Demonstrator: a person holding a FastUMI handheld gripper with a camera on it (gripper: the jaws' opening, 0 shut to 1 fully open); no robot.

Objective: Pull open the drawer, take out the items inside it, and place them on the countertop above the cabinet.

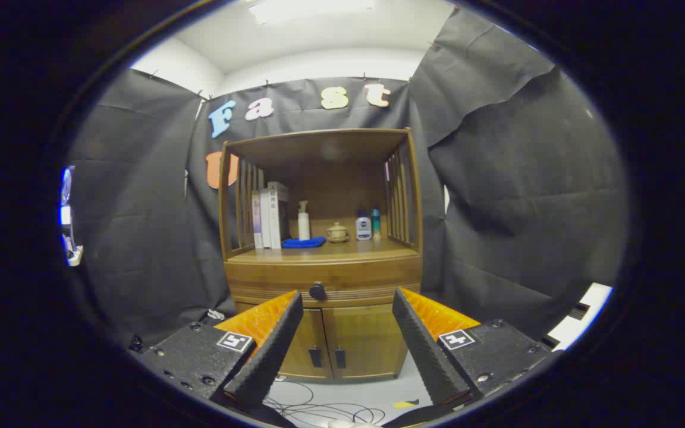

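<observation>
One view on record, the gripper view.

Gripper [347, 297]: fingers spread wide, nothing between them, held in open air well short of the furniture.

Cabinet [323, 279]: wooden, upright, facing the camera squarely, set against the booth's dark cloth wall. Two lower doors [342, 342] are closed.

Drawer [323, 284]: closed, a wide shallow front just under the countertop, its long axis running side to side. It faces the camera, so it should slide straight out toward the gripper. Contents hidden.

Drawer knob [317, 290]: dark, round, at the middle of the drawer front; seen beyond the fingers, nearer the left one than the right.

Countertop [342, 249]: the open shelf above the drawer, carrying books [269, 215], a pump bottle [303, 220], a blue cloth [303, 242], a small lidded pot [337, 232] and two small bottles [368, 224]. Bare wood remains along its front edge.

Floor: loose cables [324, 407] lie below the fingers.

Step in hand, as judged: approach, the drawer not yet touched. Next move calls for advancing, centring the knob between the fingers by shifting slightly left, closing on it, then pulling straight back.
</observation>
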